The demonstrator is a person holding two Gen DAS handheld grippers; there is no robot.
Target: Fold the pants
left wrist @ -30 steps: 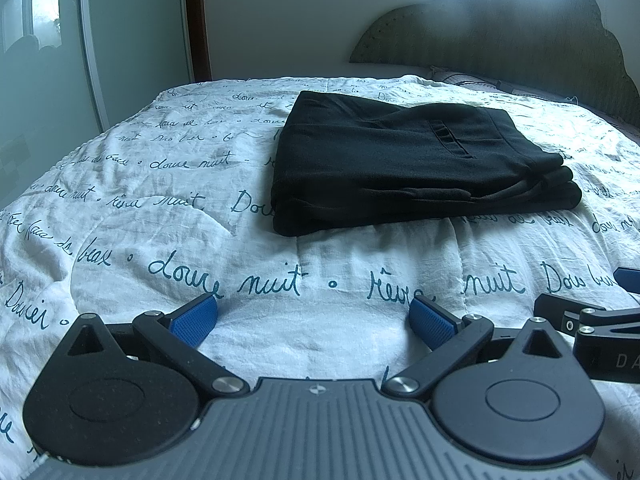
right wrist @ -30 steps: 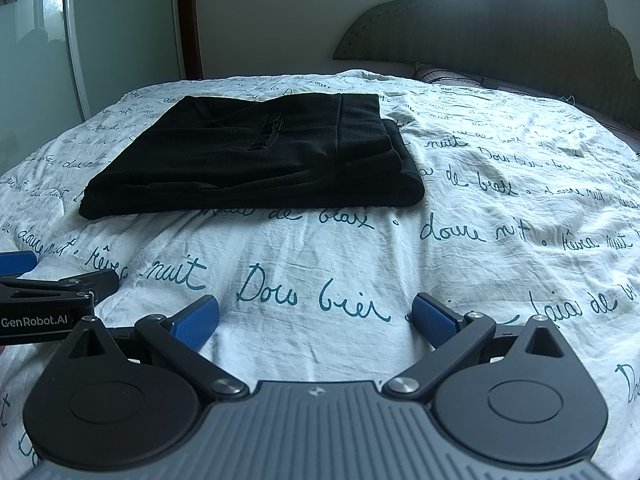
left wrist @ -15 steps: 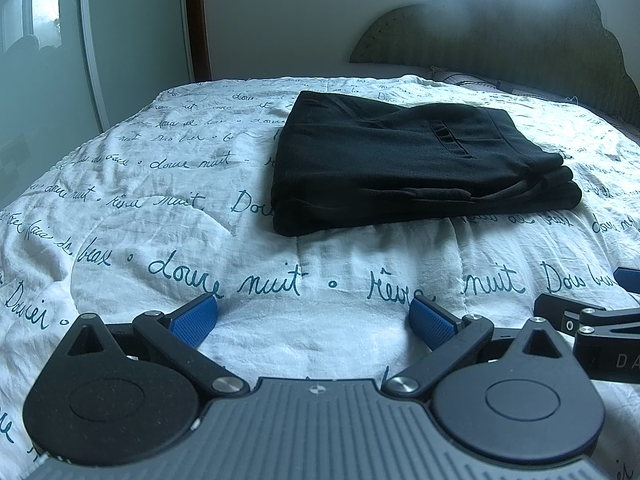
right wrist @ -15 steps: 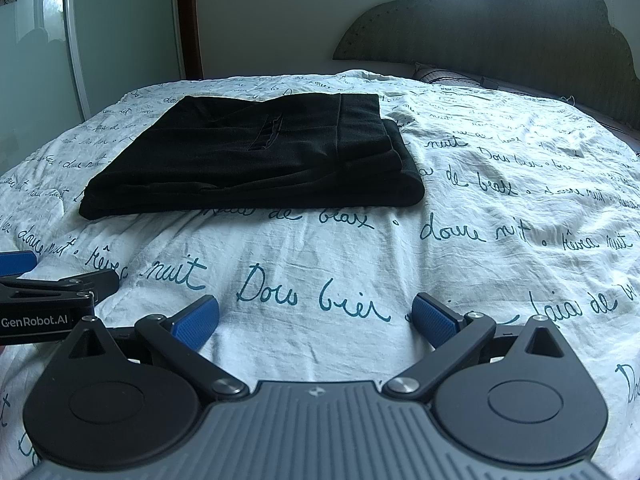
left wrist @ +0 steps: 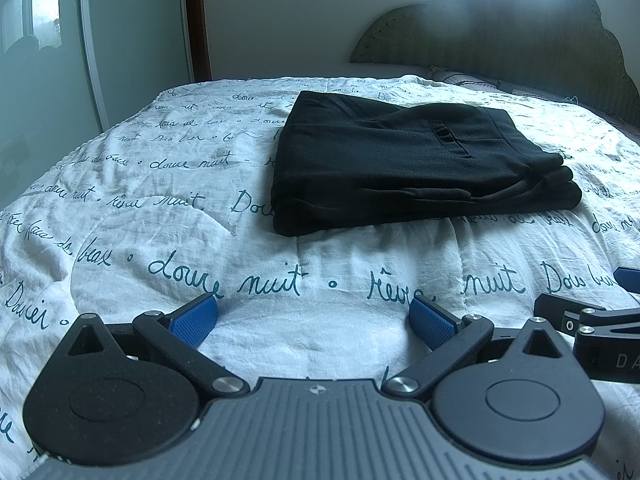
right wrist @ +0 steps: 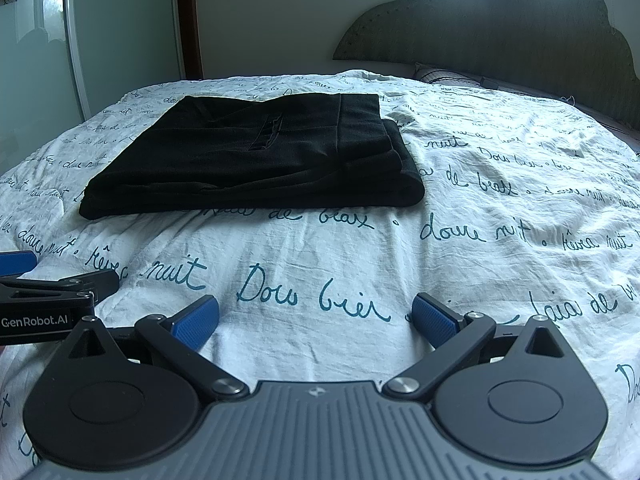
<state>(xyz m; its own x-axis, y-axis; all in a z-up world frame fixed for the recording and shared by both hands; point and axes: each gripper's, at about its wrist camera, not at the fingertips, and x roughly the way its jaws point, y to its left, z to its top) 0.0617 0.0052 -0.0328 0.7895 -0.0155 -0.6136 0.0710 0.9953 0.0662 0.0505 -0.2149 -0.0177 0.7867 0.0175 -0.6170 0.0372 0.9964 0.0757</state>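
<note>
Lying folded on quilt (left wrist: pixel 200 264): black pants (left wrist: pixel 400 168) | left tool (left wrist: pixel 314 314) wide | right tool (right wrist: pixel 316 316) wide, both empty

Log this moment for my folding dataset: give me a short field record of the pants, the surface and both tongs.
pants: black pants, folded into a compact stack of layers
surface: white quilt with teal script, on a bed
left tongs: left tongs, open, empty, short of the pants
right tongs: right tongs, open, empty, short of the pants
contact: neither touches the pants
backdrop: headboard
</note>
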